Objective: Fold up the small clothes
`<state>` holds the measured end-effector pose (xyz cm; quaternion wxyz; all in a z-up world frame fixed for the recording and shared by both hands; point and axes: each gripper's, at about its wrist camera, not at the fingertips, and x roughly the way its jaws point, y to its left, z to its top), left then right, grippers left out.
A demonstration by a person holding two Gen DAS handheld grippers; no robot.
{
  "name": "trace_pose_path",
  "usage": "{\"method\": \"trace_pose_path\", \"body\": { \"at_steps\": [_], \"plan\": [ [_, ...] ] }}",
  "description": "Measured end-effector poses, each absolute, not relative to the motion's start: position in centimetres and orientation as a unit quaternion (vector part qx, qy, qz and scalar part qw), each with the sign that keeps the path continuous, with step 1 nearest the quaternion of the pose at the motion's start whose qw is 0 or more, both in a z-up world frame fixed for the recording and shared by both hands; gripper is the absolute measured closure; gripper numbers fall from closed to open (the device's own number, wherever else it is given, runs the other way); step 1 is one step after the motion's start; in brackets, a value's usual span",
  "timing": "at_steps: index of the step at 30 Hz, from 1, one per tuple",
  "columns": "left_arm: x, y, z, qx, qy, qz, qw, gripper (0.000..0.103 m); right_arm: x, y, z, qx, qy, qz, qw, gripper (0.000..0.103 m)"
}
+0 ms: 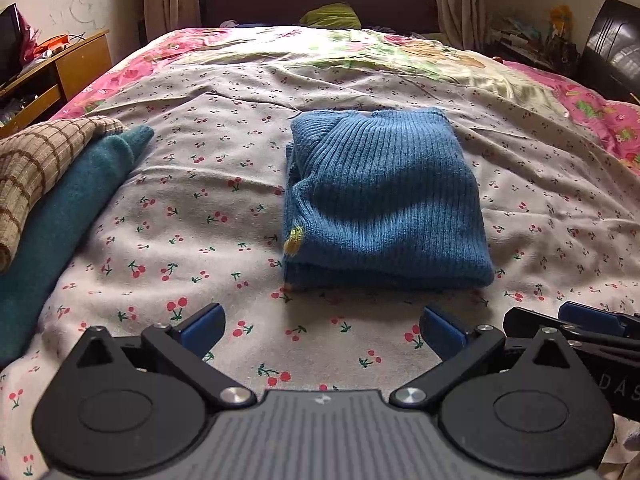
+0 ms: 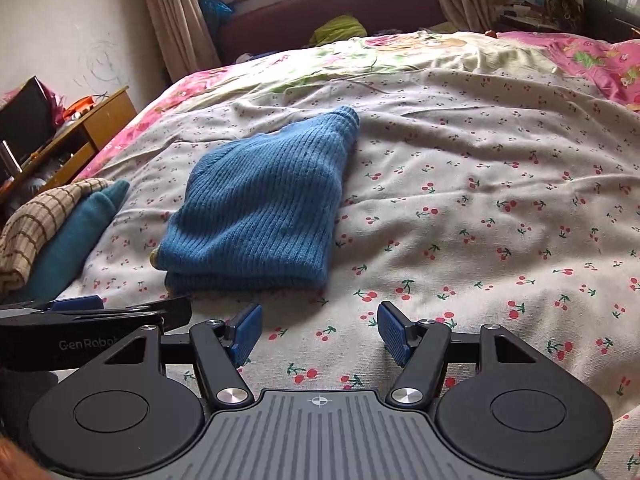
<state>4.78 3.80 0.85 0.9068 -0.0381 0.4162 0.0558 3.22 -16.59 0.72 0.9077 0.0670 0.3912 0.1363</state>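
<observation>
A blue ribbed knit garment (image 1: pixel 384 196) lies folded into a compact rectangle on the cherry-print bedsheet (image 1: pixel 208 208); a small yellow patch shows at its left edge. It also shows in the right wrist view (image 2: pixel 260 216), ahead and to the left. My left gripper (image 1: pixel 322 334) is open and empty, just in front of the garment's near edge. My right gripper (image 2: pixel 320 336) is open and empty, over bare sheet to the right of the garment. Each gripper shows at the edge of the other's view.
A teal garment (image 1: pixel 60 216) and a beige checked cloth (image 1: pixel 36 164) lie stacked at the left of the bed. A wooden side table (image 1: pixel 60 68) with clutter stands at the left. A dark headboard (image 1: pixel 320 0) and a green cloth (image 1: pixel 332 16) are at the far end.
</observation>
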Motion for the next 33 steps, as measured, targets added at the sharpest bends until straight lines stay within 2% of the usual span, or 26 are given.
{"method": "trace_pose_path", "body": {
  "at_steps": [33],
  "plan": [
    [4.31, 3.51, 0.46, -0.032, 0.419, 0.063, 0.905, 0.000, 2.88, -16.46, 0.49, 0.056, 0.391, 0.134, 0.909, 0.039]
  ]
}}
